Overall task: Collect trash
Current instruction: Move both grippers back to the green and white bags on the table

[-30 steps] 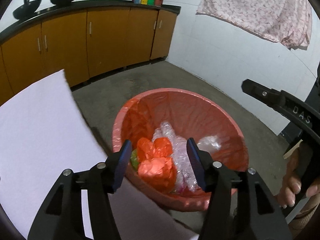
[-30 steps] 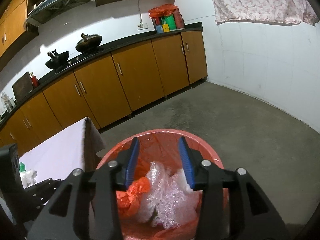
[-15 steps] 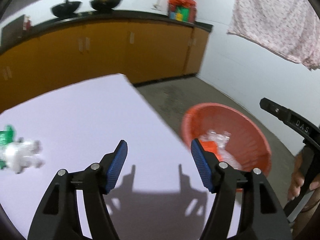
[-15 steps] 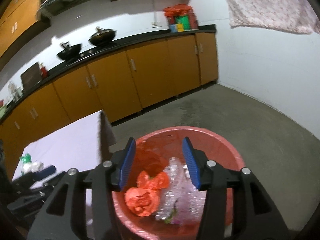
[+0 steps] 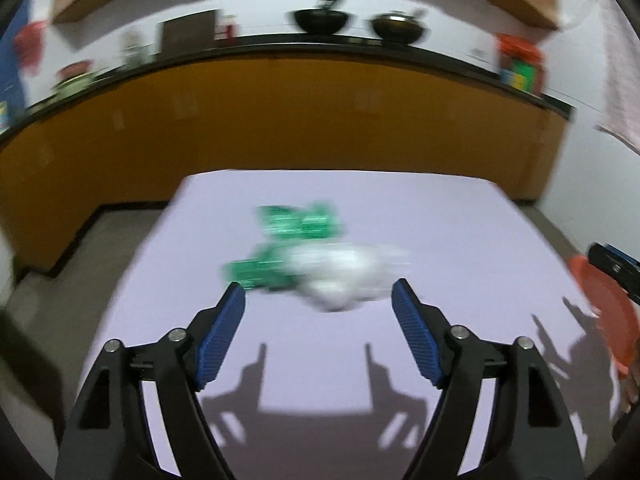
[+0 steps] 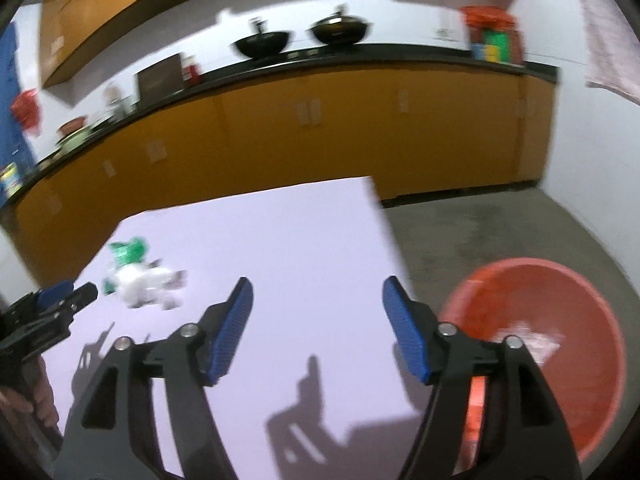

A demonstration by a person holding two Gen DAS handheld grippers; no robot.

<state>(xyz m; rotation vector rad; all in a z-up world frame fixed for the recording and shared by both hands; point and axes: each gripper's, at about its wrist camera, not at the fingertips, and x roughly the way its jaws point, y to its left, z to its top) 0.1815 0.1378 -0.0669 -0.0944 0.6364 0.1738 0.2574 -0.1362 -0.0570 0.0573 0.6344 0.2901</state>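
Blurred green wrappers (image 5: 294, 226) and a white crumpled plastic piece (image 5: 344, 274) lie on the pale lilac table (image 5: 440, 232). My left gripper (image 5: 319, 300) hovers just in front of them, jaws opening, nothing between the pads. In the right wrist view the same white piece (image 6: 146, 284) and green wrapper (image 6: 128, 250) lie at the table's left, with the left gripper (image 6: 60, 300) beside them. My right gripper (image 6: 318, 300) is over the table's right part, jaws opening and empty. The red bin (image 6: 580, 312) stands on the floor to the right, clear plastic trash (image 6: 528, 340) inside.
Orange kitchen cabinets (image 6: 340, 128) with a black counter run along the back wall, two black woks (image 6: 264, 46) on top. Grey concrete floor (image 6: 480, 232) lies between table and wall. The red bin's rim (image 5: 608, 312) shows at the right of the left wrist view.
Both grippers swung left from above the red bin to over the table, and both jaws widened. The green and white trash came into the middle of the left wrist view.
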